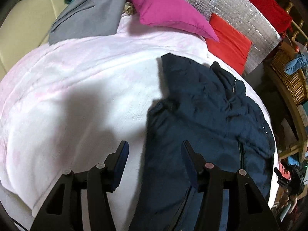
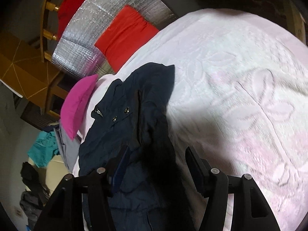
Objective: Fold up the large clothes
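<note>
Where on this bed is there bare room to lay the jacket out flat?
The white blanket lies bare between the navy jacket and the grey garment. The head end is crowded: pink pillow, red pillow.

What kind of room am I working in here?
Most likely a bedroom: the navy jacket lies on a bed with a pale pink blanket, a magenta pillow and a red pillow sit at its head, and other clothes are heaped beside it.
</note>
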A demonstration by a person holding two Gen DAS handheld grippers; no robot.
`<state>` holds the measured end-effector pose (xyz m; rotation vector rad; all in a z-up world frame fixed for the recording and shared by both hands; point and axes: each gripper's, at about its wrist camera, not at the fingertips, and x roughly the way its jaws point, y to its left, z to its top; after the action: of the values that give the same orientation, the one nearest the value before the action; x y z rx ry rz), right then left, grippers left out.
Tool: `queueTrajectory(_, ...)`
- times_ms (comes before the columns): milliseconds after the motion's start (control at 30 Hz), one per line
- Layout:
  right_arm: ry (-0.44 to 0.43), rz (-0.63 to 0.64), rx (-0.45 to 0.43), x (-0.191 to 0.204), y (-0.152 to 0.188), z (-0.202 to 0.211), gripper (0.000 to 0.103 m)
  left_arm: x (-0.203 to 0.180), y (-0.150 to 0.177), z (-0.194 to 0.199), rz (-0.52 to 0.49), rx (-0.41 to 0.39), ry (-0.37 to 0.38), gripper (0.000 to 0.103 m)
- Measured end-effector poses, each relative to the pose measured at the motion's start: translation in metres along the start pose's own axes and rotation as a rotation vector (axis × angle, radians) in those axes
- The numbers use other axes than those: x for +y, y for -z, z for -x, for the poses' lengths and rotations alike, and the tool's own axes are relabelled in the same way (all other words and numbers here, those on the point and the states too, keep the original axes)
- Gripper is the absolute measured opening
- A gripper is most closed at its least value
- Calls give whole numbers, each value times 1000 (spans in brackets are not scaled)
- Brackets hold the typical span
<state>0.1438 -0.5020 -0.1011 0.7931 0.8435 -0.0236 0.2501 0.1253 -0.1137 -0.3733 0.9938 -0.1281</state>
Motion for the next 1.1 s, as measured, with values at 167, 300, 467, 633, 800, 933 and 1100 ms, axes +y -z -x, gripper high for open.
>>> queueTrajectory(167,-40,-31,10,-17,11,13,64,19,33,19,5,15,44,58)
queueTrajectory(300,-69,-59,23,-27,24,23,64,26,59,32,-10,12,56,58)
queueTrajectory(467,-98,-54,27,-30,46,39,64,22,88,40,-68,5,25,58)
queueTrajectory(633,-94,-40,35,-35,70,53,64,4,113,50,-163,-40,-50,58)
queueTrajectory(800,-20,24,34,-35,93,67,64,-11,137,60,-253,-98,-170,58)
queueTrajectory(933,-11,56,55,-37,112,74,64,-18,150,66,-293,-129,-218,58)
queueTrajectory(1100,36,126,79,-36,136,81,64,-22,160,73,-328,-171,-269,58)
